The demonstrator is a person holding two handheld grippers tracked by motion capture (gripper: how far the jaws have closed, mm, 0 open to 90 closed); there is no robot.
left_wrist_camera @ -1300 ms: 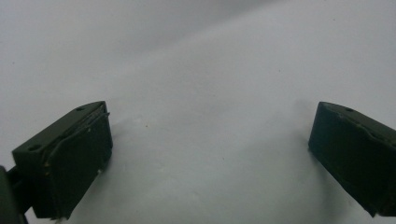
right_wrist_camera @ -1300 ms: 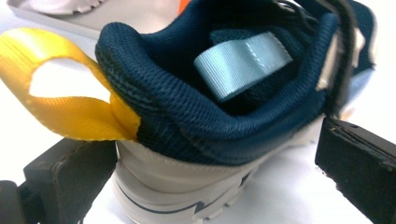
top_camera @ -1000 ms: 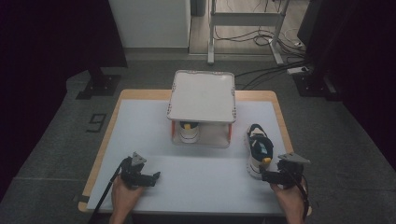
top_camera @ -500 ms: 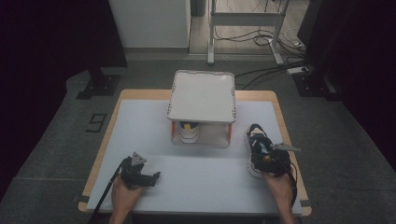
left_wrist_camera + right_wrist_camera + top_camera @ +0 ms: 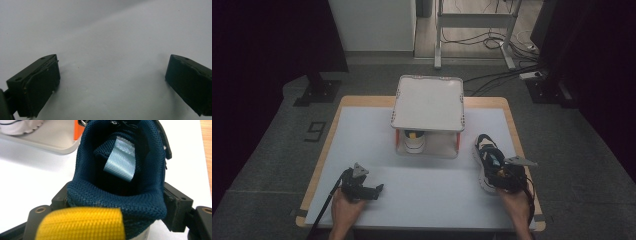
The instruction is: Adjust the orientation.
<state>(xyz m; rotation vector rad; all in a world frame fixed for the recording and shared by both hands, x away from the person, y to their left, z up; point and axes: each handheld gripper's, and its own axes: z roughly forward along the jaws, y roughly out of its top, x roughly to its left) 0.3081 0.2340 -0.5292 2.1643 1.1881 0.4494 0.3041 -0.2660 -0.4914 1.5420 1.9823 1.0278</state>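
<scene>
My right gripper (image 5: pixel 504 176) clamps the heel collar of the dark sneaker (image 5: pixel 120 182) beside the rack (image 5: pixel 428 102); my left gripper (image 5: pixel 373 190) rests spread wide on the table (image 5: pixel 432 190).

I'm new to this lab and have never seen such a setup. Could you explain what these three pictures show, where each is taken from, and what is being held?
There is no robot here: a person holds a hand-held claw in each hand at a white table. The high view looks down from above the person's side. There the left claw rests low on the table, and the right claw is at the heel of a dark sneaker. A small white stand sits mid-table with a white shoe under it.

The other two pictures come from cameras riding on the claws. The left gripper view shows its black jaws wide apart over the bare table. The right gripper view shows its jaws on either side of the sneaker's blue heel collar, seemingly closed on it, beside a yellow pull loop.
</scene>
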